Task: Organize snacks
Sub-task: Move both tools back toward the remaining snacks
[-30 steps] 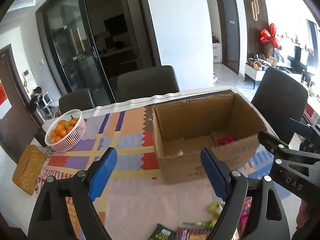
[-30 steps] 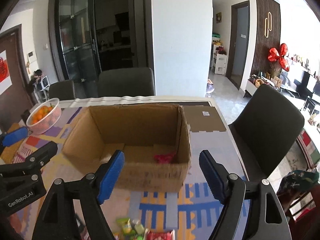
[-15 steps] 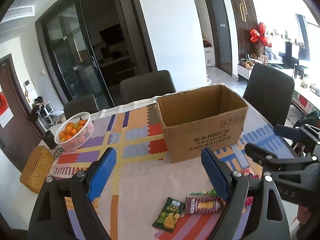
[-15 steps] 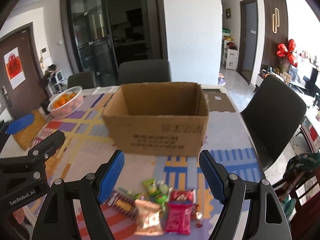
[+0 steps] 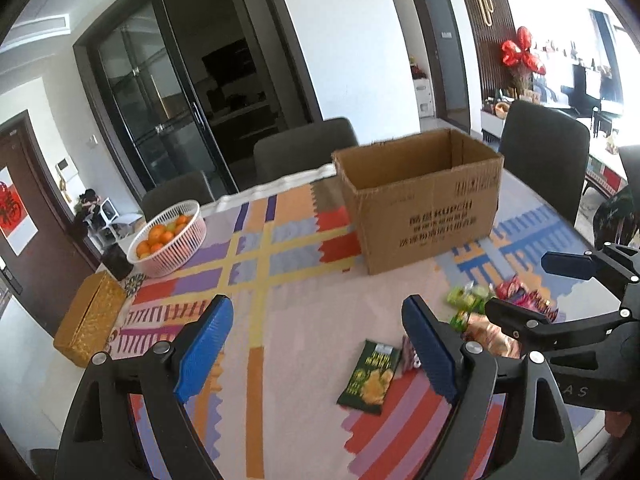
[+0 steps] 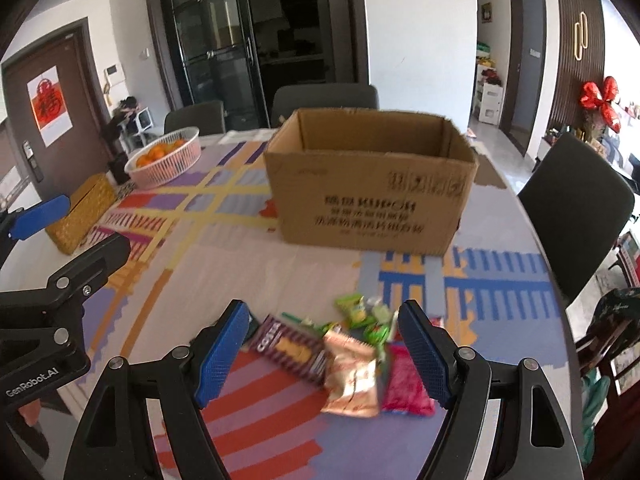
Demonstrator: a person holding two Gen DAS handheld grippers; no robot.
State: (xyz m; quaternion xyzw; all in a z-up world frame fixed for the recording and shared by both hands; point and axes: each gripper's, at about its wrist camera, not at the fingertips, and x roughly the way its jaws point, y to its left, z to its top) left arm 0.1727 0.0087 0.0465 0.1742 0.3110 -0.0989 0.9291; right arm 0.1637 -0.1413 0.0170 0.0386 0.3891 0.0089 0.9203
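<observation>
Both grippers are hanging spread wide and empty over the table (image 6: 248, 264), on the near side of the cardboard box (image 6: 370, 196). Right gripper (image 6: 320, 354) is hovering above the pile of snack packets, well short of the box: a brown wafer packet (image 6: 290, 350), a crumpled tan packet (image 6: 354, 378) and a pink packet (image 6: 406, 386) are lying touching one another, with small green packets (image 6: 362, 314) just beyond them toward the box. Left gripper (image 5: 318, 350) is hanging to the left of that pile, and a dark green chip packet (image 5: 370, 376) is lying flat just beside its right finger. Left of the box, a white basket of oranges (image 5: 170, 238) and a gold tissue box (image 5: 90, 318) are sitting near the table's edge.
</observation>
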